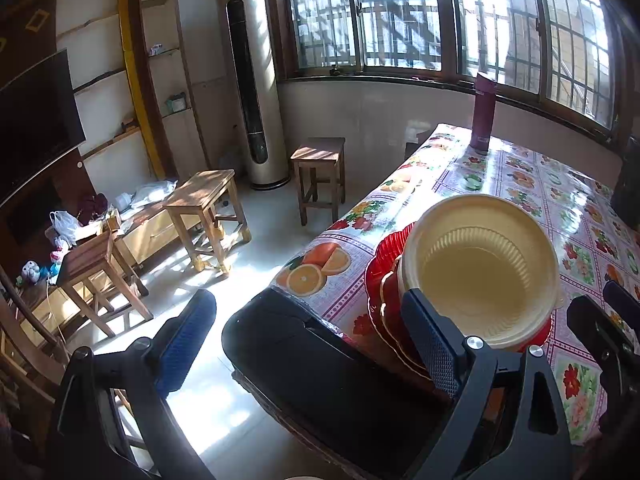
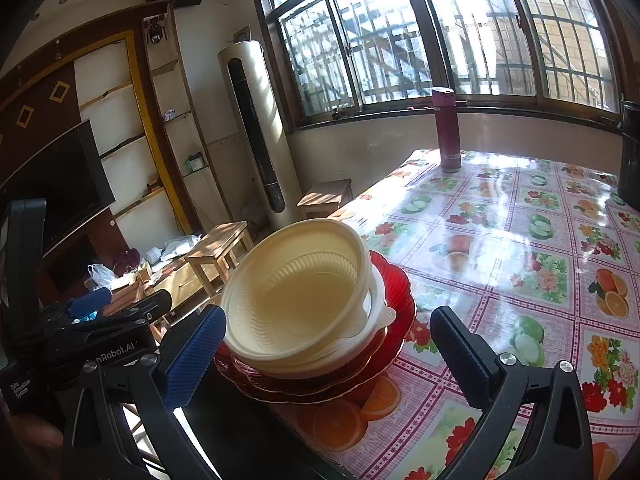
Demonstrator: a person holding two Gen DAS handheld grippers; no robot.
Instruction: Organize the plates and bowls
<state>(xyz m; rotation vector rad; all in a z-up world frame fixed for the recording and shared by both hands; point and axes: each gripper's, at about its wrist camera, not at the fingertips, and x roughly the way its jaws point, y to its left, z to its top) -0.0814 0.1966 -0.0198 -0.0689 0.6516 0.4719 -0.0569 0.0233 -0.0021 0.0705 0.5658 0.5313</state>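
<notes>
Nested cream plastic bowls (image 1: 480, 264) (image 2: 296, 296) sit on a stack of red gold-rimmed plates (image 1: 380, 280) (image 2: 396, 284) near the corner of a table with a fruit-patterned cloth (image 1: 516, 172) (image 2: 520, 240). The top bowl leans to one side. My left gripper (image 1: 308, 344) is open, and its right finger (image 1: 432, 348) shows in front of the plates' near edge. My right gripper (image 2: 328, 356) is open, with its fingers on either side of the stack and nothing held. The left gripper's body (image 2: 100, 320) shows at the left of the right wrist view.
A purple bottle (image 1: 484, 116) (image 2: 447, 132) stands at the table's far edge, and a dark container (image 2: 630, 152) at the far right. A black chair back (image 1: 312, 360) rises at the table's near corner. Wooden stools (image 1: 208, 208) and a tower air conditioner (image 1: 252, 88) stand on the floor.
</notes>
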